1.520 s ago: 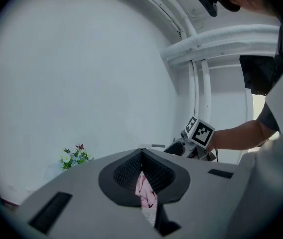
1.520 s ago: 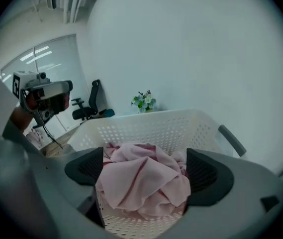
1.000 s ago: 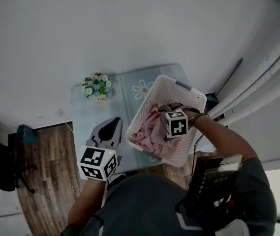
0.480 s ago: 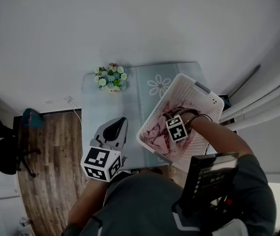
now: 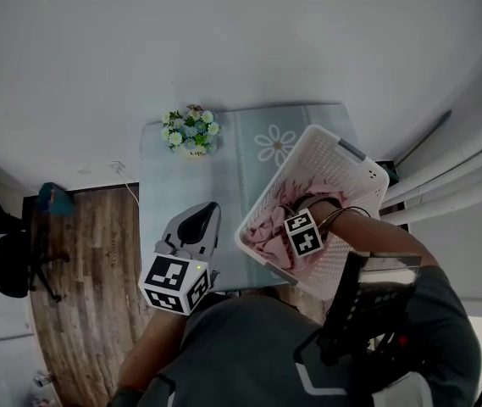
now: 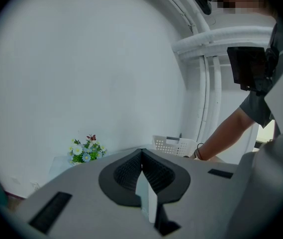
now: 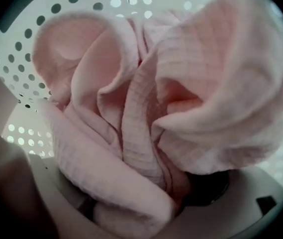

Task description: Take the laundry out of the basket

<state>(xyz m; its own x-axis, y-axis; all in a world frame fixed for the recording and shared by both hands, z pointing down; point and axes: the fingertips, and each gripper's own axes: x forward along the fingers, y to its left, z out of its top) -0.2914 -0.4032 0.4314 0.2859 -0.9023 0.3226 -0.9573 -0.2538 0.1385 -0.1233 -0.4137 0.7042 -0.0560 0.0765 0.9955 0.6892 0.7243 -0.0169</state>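
A white perforated basket [image 5: 342, 155] stands on the table's right end with pink laundry [image 5: 262, 225] bunched inside. My right gripper [image 5: 296, 219] reaches down into it, and only its marker cube shows in the head view. In the right gripper view the pink cloth [image 7: 181, 98] fills the picture and lies between the wide jaws, which are closing; the pads are hidden under folds. The basket wall [image 7: 12, 49] shows behind. My left gripper [image 5: 200, 220] hovers left of the basket, shut and empty [image 6: 142, 156].
A small flower bouquet [image 5: 190, 131] stands at the table's far left corner, beside a daisy-print mat [image 5: 274, 145]. Wooden floor [image 5: 88, 270] and an office chair [image 5: 8, 270] lie to the left. White pipes [image 5: 461, 176] run along the right. The person's arm [image 6: 231, 128] reaches to the basket [image 6: 173, 144].
The right gripper's cube has sunk a little lower and nearer in the basket, onto the pink cloth. The left gripper has stayed where it was.
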